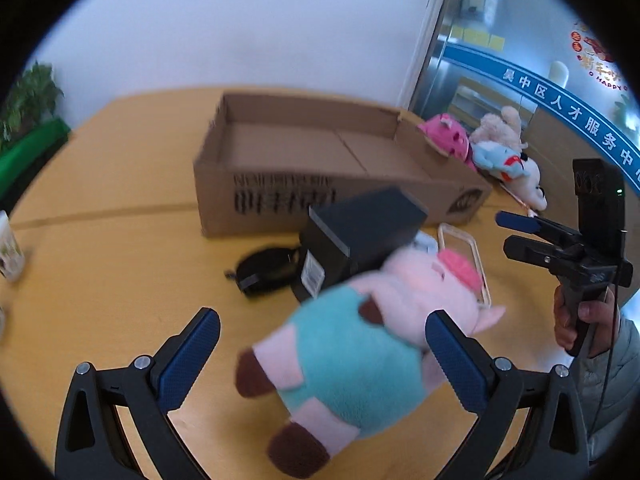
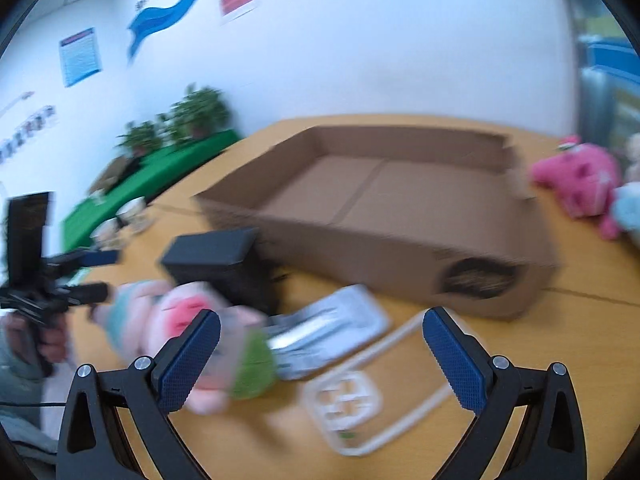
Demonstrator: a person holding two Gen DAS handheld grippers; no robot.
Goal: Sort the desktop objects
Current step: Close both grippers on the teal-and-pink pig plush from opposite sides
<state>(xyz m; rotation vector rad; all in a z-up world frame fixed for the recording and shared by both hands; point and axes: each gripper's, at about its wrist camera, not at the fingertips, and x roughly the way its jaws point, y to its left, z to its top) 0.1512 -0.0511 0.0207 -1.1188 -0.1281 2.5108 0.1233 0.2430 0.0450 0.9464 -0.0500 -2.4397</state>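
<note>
between the spread fingers of the left gripper (image 1: 322, 356) lies the plush pig (image 1: 360, 344) on the table (image 1: 120, 272), long axis slanting toward the cardboard box (image 1: 320, 168); right gripper (image 2: 320, 356), also apart, is farther.

Around my desk: wall, plants, glass.

Behind my yellow-wood table (image 1: 120, 184) I see a white wall (image 1: 240, 20) with a blue wave graphic (image 2: 176, 8) and posters (image 2: 79, 56), potted plants (image 2: 196, 114) on a green-covered stand (image 2: 160, 168), and a glass partition (image 1: 500, 60) with a blue lettered band.
</note>
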